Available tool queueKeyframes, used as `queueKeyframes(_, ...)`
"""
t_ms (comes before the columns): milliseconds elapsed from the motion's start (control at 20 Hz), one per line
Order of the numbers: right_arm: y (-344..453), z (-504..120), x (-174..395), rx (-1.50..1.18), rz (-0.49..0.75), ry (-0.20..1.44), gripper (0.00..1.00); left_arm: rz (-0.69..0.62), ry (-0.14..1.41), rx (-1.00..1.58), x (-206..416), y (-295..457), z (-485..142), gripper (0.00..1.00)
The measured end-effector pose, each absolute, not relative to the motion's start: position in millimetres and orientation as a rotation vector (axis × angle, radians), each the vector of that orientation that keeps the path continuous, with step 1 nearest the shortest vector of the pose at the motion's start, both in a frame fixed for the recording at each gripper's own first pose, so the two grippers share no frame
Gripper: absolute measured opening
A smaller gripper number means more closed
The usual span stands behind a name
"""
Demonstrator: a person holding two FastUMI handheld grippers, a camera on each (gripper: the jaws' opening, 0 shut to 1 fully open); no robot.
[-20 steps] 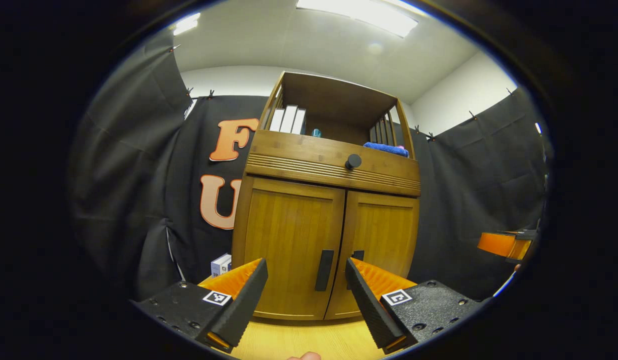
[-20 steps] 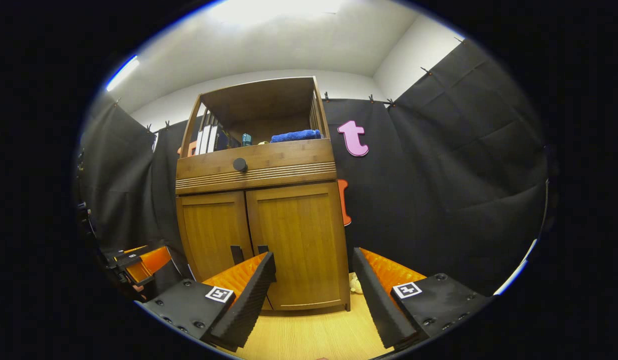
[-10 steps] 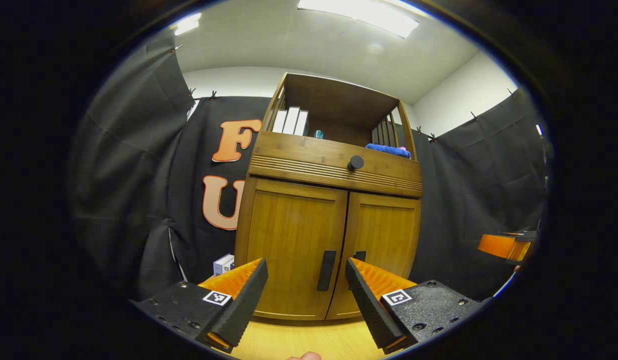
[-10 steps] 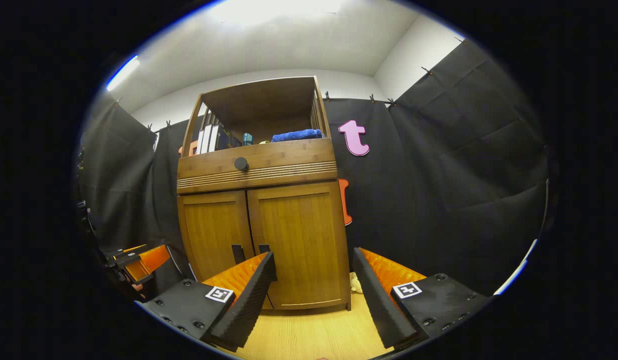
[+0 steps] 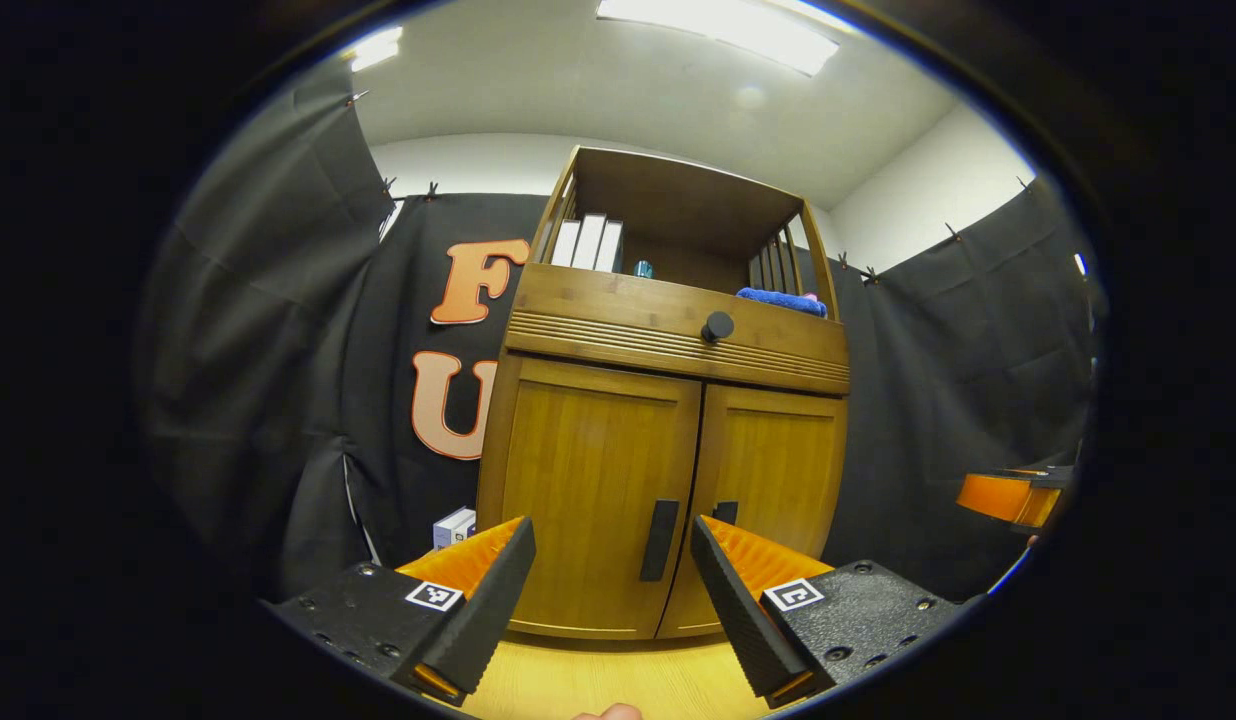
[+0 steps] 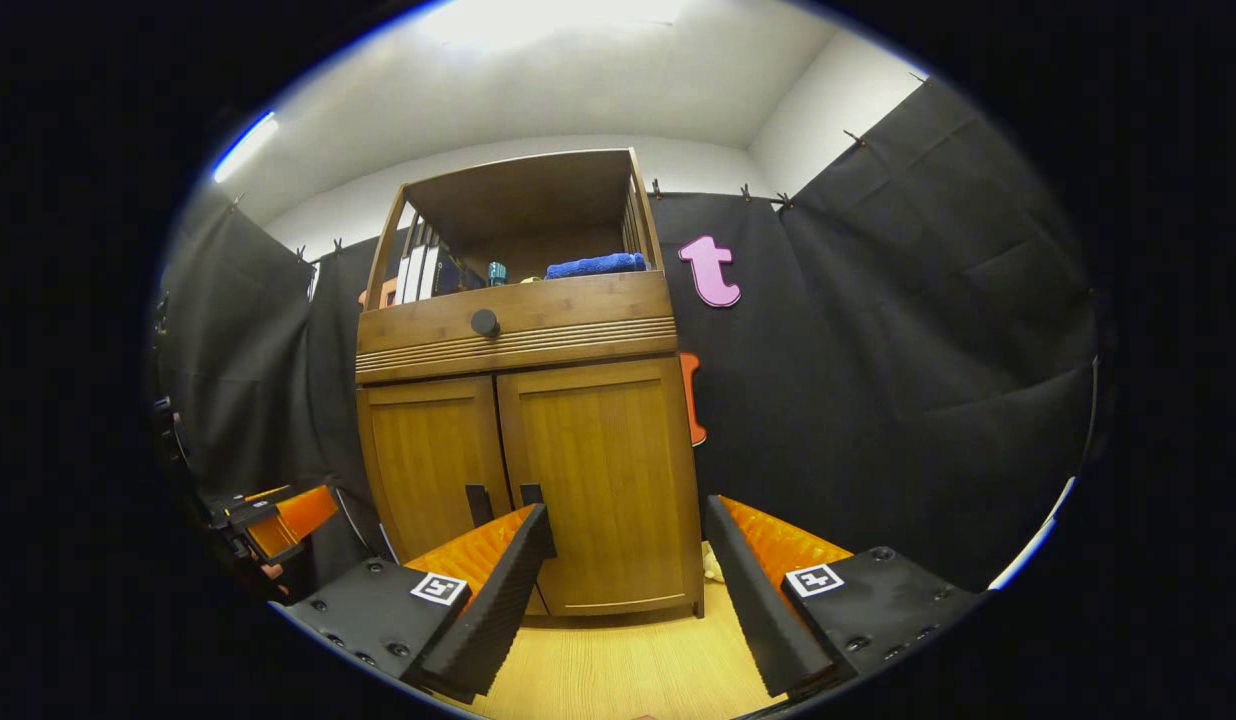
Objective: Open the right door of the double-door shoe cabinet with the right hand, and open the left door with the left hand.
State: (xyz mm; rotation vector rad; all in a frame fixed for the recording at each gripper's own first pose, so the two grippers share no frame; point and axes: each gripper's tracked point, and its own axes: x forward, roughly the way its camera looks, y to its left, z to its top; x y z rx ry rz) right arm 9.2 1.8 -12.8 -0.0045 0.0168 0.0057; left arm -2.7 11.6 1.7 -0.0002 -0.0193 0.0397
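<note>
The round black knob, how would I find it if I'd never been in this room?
Look for the tall wooden shoe cabinet standing against the black cloth wall. Above its two closed doors runs a wide drawer front with grooved lines; the round black knob sticks out of its middle. The door handles lower down are long upright bars, so the knob is the only round one.

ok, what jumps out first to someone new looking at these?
The wooden cabinet stands dead ahead on the floor, both doors shut, with dark handles at the centre seam. Each open gripper frames it from below. Up on its open shelf lie a blue towel and upright books.
</note>
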Motion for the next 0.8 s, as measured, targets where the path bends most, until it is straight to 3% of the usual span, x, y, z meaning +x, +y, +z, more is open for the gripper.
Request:
queueKeyframes(650, 25, -16, 46, -0.021, 0.084, 0.017, 1.00, 0.090, -0.034, 0.019, -11, 29, 6, 0.95)
queueKeyframes(800, 30, -22, 69, -0.035, 0.104, 0.025, 1.00, 0.105, -0.037, 0.037, -11, 32, 8, 0.91)
